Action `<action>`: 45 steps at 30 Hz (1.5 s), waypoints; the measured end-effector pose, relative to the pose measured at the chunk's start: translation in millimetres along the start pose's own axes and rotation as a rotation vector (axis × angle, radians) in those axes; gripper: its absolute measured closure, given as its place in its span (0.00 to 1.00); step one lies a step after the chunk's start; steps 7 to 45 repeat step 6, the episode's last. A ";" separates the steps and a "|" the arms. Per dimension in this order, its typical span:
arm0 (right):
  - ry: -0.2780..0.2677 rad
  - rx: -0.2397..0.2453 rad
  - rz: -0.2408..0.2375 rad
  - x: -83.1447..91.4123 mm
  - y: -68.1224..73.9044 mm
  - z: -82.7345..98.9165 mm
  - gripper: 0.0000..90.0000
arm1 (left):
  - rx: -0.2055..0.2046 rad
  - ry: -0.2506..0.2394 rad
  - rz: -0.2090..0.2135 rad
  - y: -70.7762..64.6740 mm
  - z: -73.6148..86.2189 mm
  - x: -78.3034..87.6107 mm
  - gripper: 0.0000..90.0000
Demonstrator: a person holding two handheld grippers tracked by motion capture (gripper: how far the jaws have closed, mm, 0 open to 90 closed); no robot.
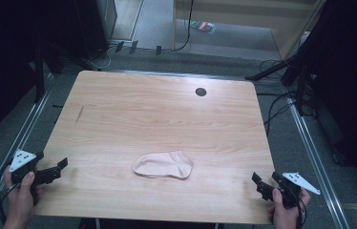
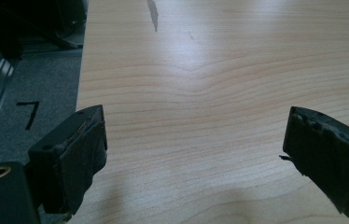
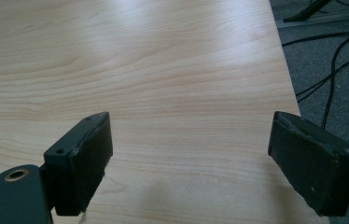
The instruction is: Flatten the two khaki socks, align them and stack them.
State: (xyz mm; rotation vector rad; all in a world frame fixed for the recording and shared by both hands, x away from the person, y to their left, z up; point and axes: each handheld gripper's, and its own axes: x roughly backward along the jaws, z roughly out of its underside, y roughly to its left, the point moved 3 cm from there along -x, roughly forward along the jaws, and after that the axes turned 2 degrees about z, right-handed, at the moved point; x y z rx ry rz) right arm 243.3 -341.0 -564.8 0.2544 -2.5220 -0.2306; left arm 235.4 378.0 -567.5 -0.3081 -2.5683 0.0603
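Pale pink sock (image 1: 163, 165) lies flat mid-desk (image 1: 157, 109), near front edge. Left tool (image 1: 58, 169) and right tool (image 1: 263, 183) both spread, well apart from it. Best approach: low, pinch opposite ends.

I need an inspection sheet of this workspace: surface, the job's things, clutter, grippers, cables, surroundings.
Surface: wooden table, a dark streak near its left edge, a round hole at the far side.
Job's things: one pale sock lying flat near the front, touched by nothing.
Clutter: nothing seen.
Grippers: left hand-held gripper and right hand-held gripper open, at the front corners.
Cables: black cables on the floor, right.
Surroundings: grey floor, metal rails.
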 end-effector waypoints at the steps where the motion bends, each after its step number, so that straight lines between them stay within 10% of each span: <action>1: 0.002 -0.001 0.000 0.0 -0.3 0.0 0.15 | -0.001 0.003 -0.001 -0.1 0.0 -0.2 0.08; 45: 0.002 -0.001 0.003 -0.7 -0.8 -0.3 0.15 | -0.001 0.013 -0.004 -0.5 -0.4 -1.7 0.08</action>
